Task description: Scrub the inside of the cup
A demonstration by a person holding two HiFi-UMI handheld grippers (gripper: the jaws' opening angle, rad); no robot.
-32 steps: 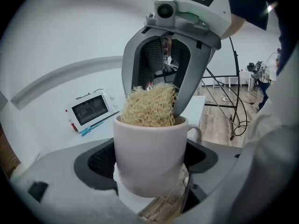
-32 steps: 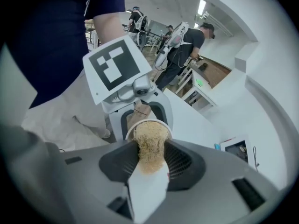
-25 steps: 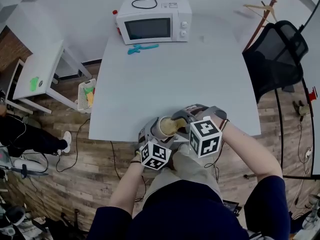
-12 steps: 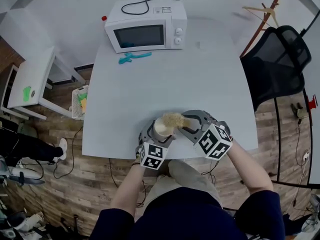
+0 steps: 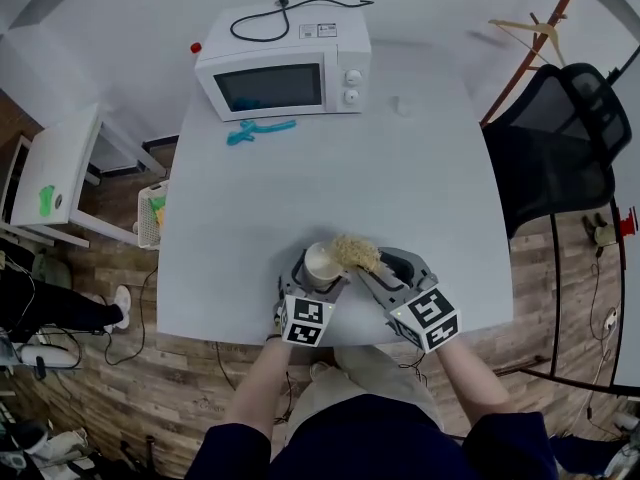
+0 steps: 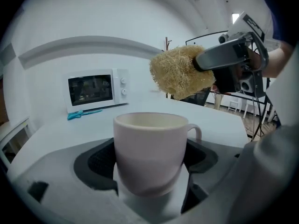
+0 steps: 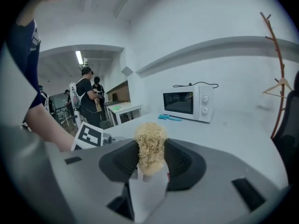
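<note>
My left gripper (image 6: 150, 185) clamps the cup (image 5: 322, 262), lower centre of the head view; my right gripper (image 7: 150, 164) pinches the loofah (image 5: 355, 252) beside its rim; I'd lower it squarely inside, then twist.

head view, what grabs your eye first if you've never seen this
A pale cup is clamped in the left gripper at the near edge of the table. A straw-coloured scrubber in the right gripper is beside its rim, not inside. Far behind stands a white microwave.

Teal item (image 5: 258, 129) too small to tell, coat stand (image 5: 531, 46) cut off above
</note>
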